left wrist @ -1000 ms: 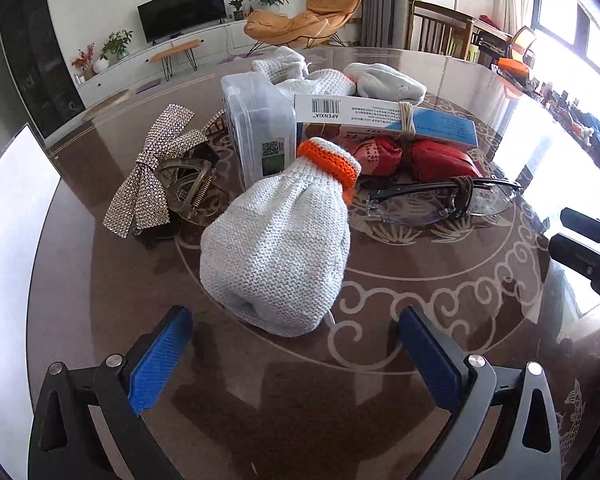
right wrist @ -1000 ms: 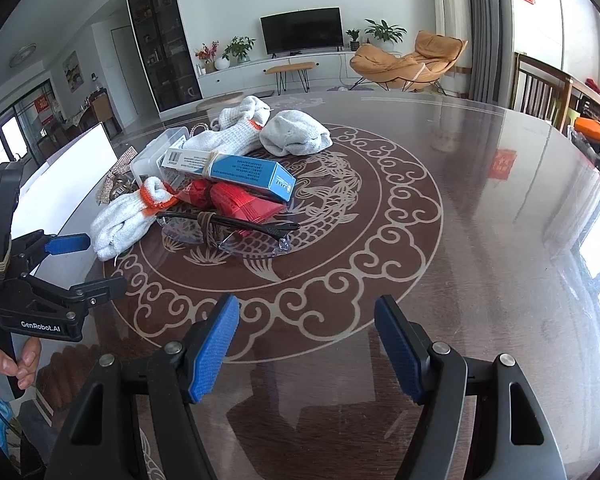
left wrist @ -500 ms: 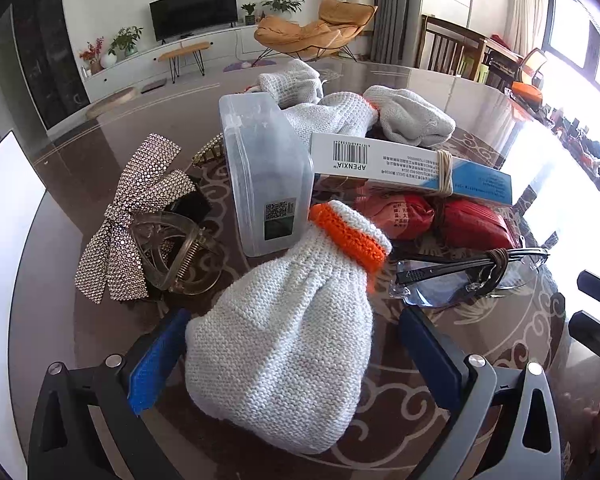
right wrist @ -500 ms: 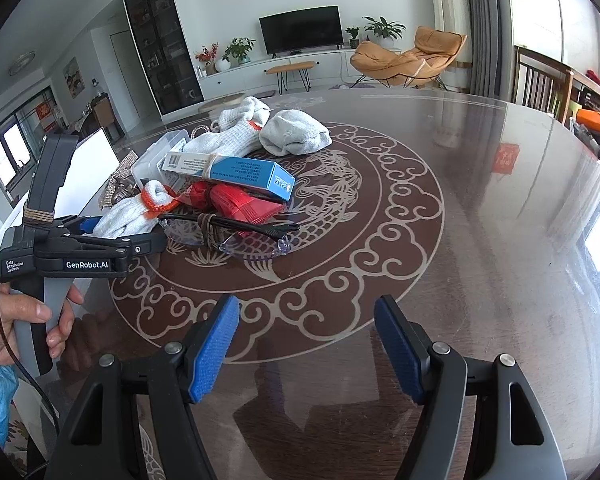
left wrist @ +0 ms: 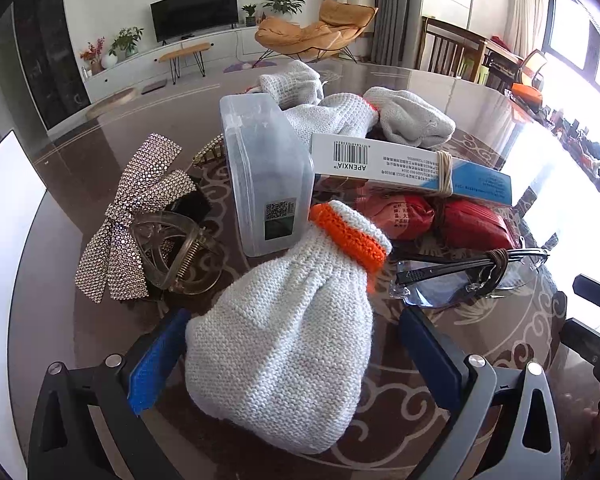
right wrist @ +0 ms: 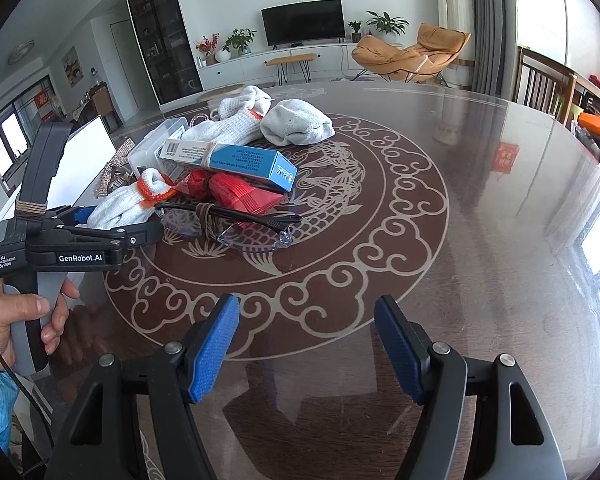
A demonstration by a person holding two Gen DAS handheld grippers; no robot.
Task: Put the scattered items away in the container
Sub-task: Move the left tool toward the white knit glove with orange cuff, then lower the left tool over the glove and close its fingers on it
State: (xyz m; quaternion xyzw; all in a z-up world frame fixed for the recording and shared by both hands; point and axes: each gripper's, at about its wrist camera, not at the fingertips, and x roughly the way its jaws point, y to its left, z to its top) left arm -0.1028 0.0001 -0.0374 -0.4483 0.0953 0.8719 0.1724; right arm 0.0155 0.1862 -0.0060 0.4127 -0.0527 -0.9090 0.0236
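Note:
A rolled grey knit glove with an orange cuff (left wrist: pixel 284 344) lies on the dark table between the open jaws of my left gripper (left wrist: pixel 290 354); the blue pads stand beside it, slightly apart from it. It also shows in the right wrist view (right wrist: pixel 120 204). Behind it lie a clear plastic box (left wrist: pixel 266 176), a blue-and-white carton (left wrist: pixel 412 168), red packets (left wrist: pixel 432 216), safety glasses (left wrist: pixel 468 276), a glitter bow (left wrist: pixel 136 216), a hair claw (left wrist: pixel 172 252) and more gloves (left wrist: pixel 380 116). My right gripper (right wrist: pixel 306 350) is open and empty over bare table.
A white container (left wrist: pixel 4 240) stands at the table's left edge, also seen in the right wrist view (right wrist: pixel 86 156). The left gripper body and the hand holding it (right wrist: pixel 40 256) sit at the left of the right wrist view. Chairs stand beyond the far edge.
My left gripper has moved forward, so the orange-cuffed glove now sits between its open jaws. My right gripper has stayed still.

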